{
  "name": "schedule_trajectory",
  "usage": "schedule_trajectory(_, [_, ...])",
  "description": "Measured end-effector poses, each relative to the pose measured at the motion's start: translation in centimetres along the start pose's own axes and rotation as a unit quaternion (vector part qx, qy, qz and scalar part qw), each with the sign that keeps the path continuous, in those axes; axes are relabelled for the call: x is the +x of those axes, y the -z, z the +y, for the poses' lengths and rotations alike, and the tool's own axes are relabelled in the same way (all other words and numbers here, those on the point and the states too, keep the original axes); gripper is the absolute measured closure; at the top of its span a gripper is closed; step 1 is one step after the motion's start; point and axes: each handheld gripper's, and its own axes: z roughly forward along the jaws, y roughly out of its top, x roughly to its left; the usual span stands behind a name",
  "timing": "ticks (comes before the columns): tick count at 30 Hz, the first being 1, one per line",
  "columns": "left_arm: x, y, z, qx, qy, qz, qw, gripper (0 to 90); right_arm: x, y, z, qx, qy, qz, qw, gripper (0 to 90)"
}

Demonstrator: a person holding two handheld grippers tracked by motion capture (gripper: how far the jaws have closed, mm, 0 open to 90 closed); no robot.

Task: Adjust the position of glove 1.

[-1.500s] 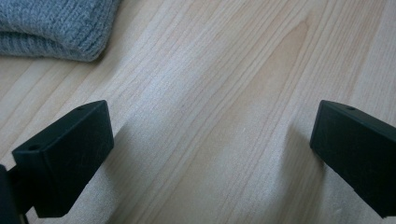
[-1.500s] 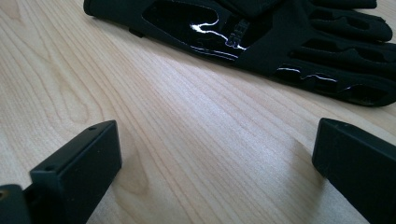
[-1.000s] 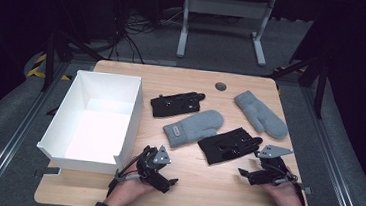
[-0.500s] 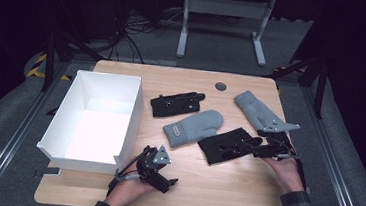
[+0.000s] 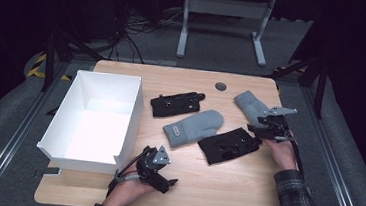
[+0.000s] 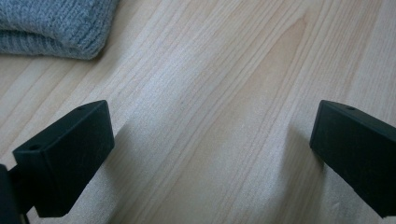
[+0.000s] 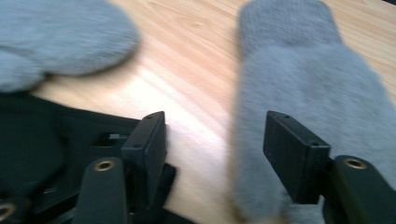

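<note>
The right tongs (image 5: 262,126), carried across the surface (image 5: 224,187) from its near right corner, are now set at the far grey mitten (image 5: 251,105), jaws half-closed, nothing gripped yet. The left tongs (image 5: 164,180) lie wide open and empty. A black glove (image 5: 227,144) lies close alongside; beyond it, another grey mitten (image 5: 192,127), a second black glove (image 5: 176,104) and a white box (image 5: 135,104).

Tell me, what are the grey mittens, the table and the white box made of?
The grey mitten by the right gripper looks like soft knitted wool or fleece: fuzzy nap, ribbed cuff. The other grey mitten looks the same, with a small label. The table seems light wood or wood-look laminate: streaky grain lines, matt sheen. The white box is probably cardboard or thin plastic: thin, flat, plain walls.
</note>
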Motion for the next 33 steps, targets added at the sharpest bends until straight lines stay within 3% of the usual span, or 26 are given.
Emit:
schedule_trajectory(6, [0.0, -0.1, 0.1, 0.000, -0.002, 0.000, 1.0000, 0.1, -1.3, -1.2, -0.8, 0.013, -0.022, -0.009, 0.9996, 52.2])
schedule_trajectory(10, [0.0, -0.1, 0.1, -0.001, -0.002, 0.000, 1.0000, 0.1, -1.6, -1.7, -1.3, 0.028, -0.025, -0.026, 0.9990, 68.8])
schedule_trajectory(14, [0.0, -0.1, 0.1, 0.000, 0.000, 0.000, 1.0000, 0.1, -1.7, -1.5, -1.4, 0.028, -0.025, -0.036, 0.9986, 78.6])
schedule_trajectory(23, [0.0, -0.1, 0.2, 0.001, -0.001, 0.000, 1.0000, 0.2, -1.6, 0.1, -0.9, 0.010, -0.024, -0.040, 0.9989, 81.7])
schedule_trajectory(33, [0.0, -0.1, 0.2, 0.000, 0.000, 0.001, 1.0000, 0.2, -0.7, 4.1, 0.4, -0.044, -0.018, -0.020, 0.9987, 82.6])
